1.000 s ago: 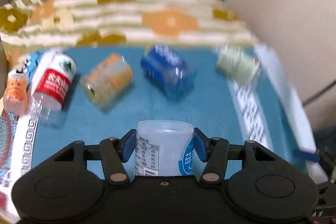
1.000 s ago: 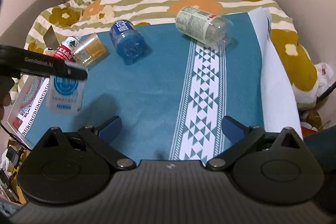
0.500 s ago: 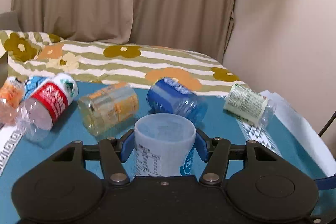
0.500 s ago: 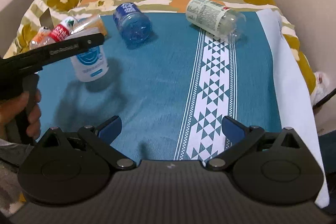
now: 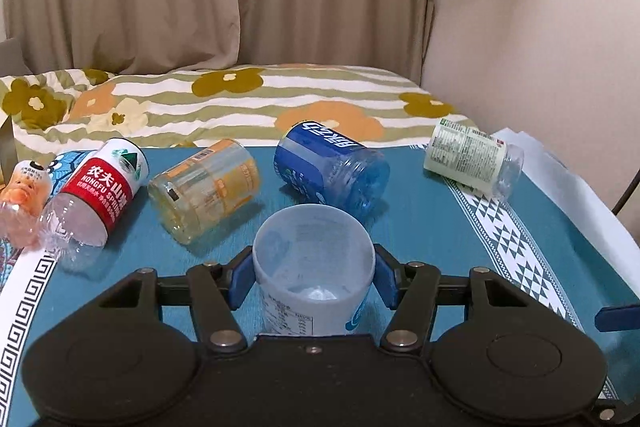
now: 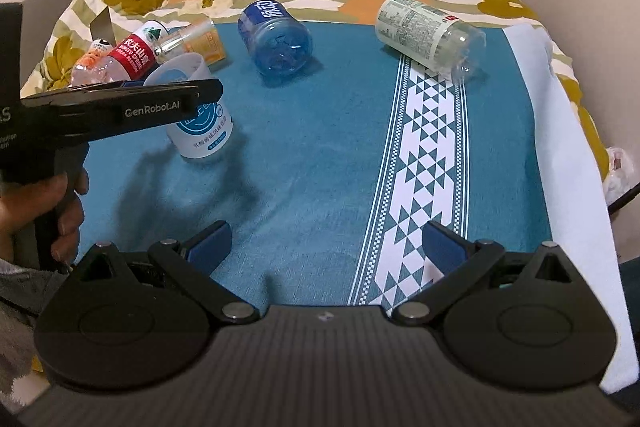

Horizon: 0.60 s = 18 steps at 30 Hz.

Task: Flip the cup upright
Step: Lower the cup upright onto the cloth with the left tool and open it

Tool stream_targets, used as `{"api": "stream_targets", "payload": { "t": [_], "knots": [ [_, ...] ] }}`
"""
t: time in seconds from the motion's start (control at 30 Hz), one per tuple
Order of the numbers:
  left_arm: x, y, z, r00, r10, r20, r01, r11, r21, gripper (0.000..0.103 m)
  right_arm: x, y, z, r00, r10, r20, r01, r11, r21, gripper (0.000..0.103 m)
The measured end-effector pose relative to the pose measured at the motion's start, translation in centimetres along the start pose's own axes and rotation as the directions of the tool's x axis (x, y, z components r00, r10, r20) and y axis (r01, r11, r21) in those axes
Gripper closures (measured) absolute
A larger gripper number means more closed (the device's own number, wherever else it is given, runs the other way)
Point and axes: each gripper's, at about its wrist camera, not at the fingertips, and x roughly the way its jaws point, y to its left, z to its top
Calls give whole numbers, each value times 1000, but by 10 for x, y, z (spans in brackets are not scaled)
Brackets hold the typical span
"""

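Observation:
My left gripper (image 5: 314, 281) is shut on a white cup (image 5: 314, 267) with a blue label. The cup stands nearly upright with its open mouth up. In the right wrist view the same cup (image 6: 202, 131) sits with its base on or just above the blue cloth (image 6: 320, 147), held by the left gripper (image 6: 176, 95). My right gripper (image 6: 326, 247) is open and empty, low over the cloth's near edge.
Several cut bottle cups lie on their sides at the back: a blue one (image 5: 332, 167), a yellow one (image 5: 206, 187), a red-labelled one (image 5: 96, 195), an orange one (image 5: 24, 199) and a pale green one (image 5: 472, 159). A floral blanket (image 5: 240, 99) lies behind.
My left gripper has turned the white cup from tilted to mouth-up and lowered it toward the cloth. The right gripper stayed open and moved little.

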Motion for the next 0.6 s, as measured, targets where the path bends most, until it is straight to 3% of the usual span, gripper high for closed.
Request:
{"api": "stream_targets", "payload": {
  "t": [0.13, 0.27, 0.47, 0.6],
  "knots": [
    [3, -1, 3, 1000, 6, -25, -5, 1000, 22, 37, -4, -1, -1, 1000, -6, 5, 6, 1000, 15, 0],
    [4, 0, 3, 999, 20, -43, -19, 999, 36, 6, -9, 0, -2, 1000, -16, 14, 16, 1000, 23, 0],
    [-9, 4, 10, 997, -4, -75, 6, 1000, 26, 4, -21, 1, 2, 999, -41, 27, 39, 997, 59, 0],
    [-37, 10, 25, 996, -7, -87, 7, 1000, -7, 4, -42, 7, 11, 997, -62, 49, 59, 996, 68, 0]
  ]
}}
